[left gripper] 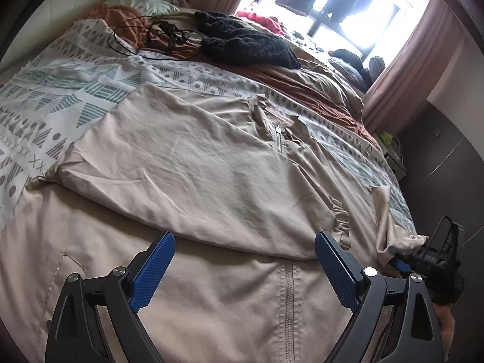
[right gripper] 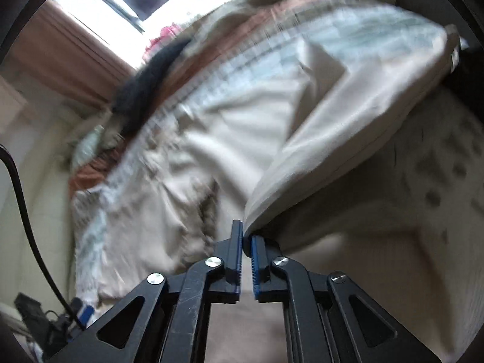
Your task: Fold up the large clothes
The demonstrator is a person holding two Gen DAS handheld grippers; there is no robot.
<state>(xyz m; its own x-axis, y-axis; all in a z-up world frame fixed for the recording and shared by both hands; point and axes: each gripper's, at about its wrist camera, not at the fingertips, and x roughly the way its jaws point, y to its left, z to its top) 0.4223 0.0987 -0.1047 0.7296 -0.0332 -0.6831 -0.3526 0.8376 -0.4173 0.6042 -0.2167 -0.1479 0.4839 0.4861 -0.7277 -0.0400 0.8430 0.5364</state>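
Your beige jacket lies spread across the patterned bedspread, and it is the thing to read everything else from. It is a pale, thin, crinkled fabric with many soft creases. One side has been folded over the body, so a broad flap covers the middle and its lower edge runs in a curve just above your left gripper. Below that edge the front zip shows, running straight toward the camera. Higher up on the jacket, a short zip pull sits at the rumpled collar area. A gathered cuff bunches at the jacket's right side.

Your left gripper hovers over the jacket's lower part with its blue pads wide apart and nothing between them.

Your right gripper is at the jacket's right edge, its jaws nearly together, with a corner of the beige cloth drawn up to the tips. That view is blurred; the pads appear to pinch the fabric, which rises in a taut fold from them.

Beyond the jacket, a black knit garment and a tangle of black cable rest on the bed.
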